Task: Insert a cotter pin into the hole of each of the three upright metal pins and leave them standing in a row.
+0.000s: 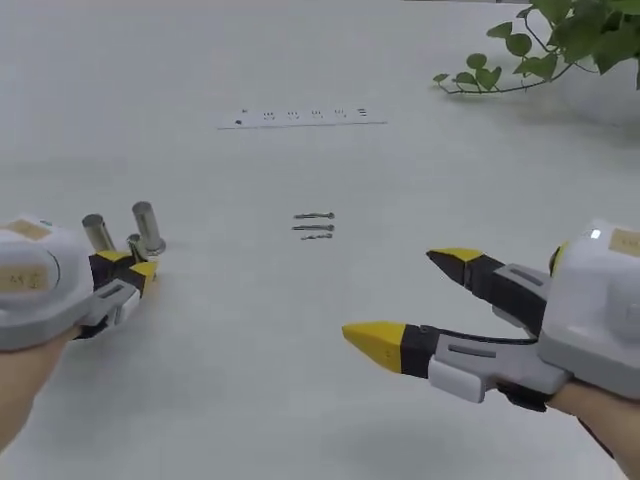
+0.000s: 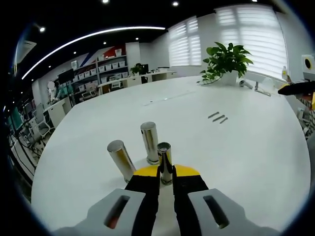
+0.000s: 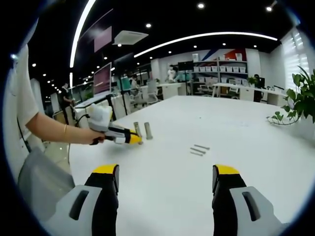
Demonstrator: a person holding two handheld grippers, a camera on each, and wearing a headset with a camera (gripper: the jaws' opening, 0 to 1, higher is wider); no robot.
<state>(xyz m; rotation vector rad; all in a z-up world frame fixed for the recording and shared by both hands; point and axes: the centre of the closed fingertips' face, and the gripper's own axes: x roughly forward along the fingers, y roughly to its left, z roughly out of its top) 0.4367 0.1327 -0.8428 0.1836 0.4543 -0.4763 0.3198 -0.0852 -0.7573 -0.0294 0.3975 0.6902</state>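
While clamping lower-centre pin [image 2: 164, 158] in left gripper [image 2: 165, 173] | right gripper [image 3: 165, 173] wide | may topple neighbouring pins [image 2: 149, 141] if swung.

Plant [image 1: 560, 40] (leafy), power strip [image 1: 300, 117], white table [image 1: 300, 340]

Silver metal pins [image 2: 149, 141], white workbench [image 1: 300, 340]

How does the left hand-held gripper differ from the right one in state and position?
The left hand-held gripper is shut on one metal pin; the right hand-held gripper is open and empty. The left one sits beside the other two metal pins; the right one hangs over bare table, short of the cotter pins. Both have yellow tips on black jaws.
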